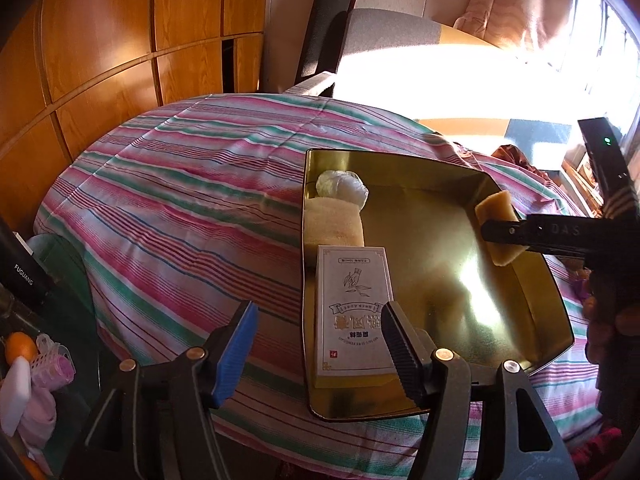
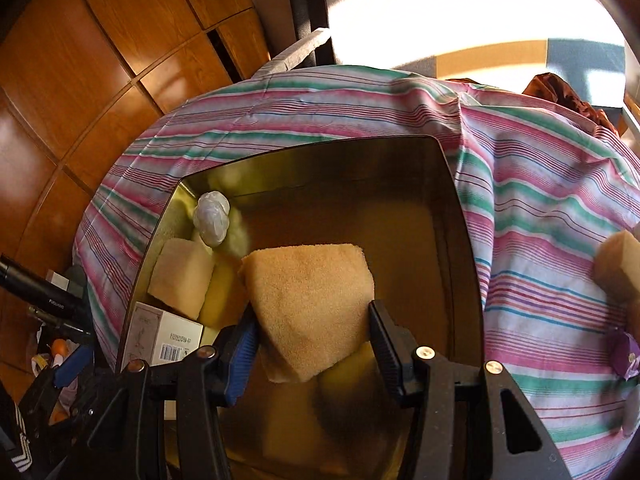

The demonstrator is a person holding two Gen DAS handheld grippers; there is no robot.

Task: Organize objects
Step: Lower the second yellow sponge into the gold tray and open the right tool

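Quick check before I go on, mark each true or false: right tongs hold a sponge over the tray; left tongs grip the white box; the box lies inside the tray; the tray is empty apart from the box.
1. Right tongs hold a sponge over the gold tray: true.
2. Left tongs grip the white box: false, they are open, holding nothing.
3. The box lies inside the tray: true.
4. The tray holds only the box: false, a second sponge and a white plastic wad lie there too.

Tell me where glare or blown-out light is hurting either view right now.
Left wrist view: sunlight through the window blows out the upper right, and a bright glare patch sits on the gold tray floor. Right wrist view: top is washed out; tray interior stays readable.
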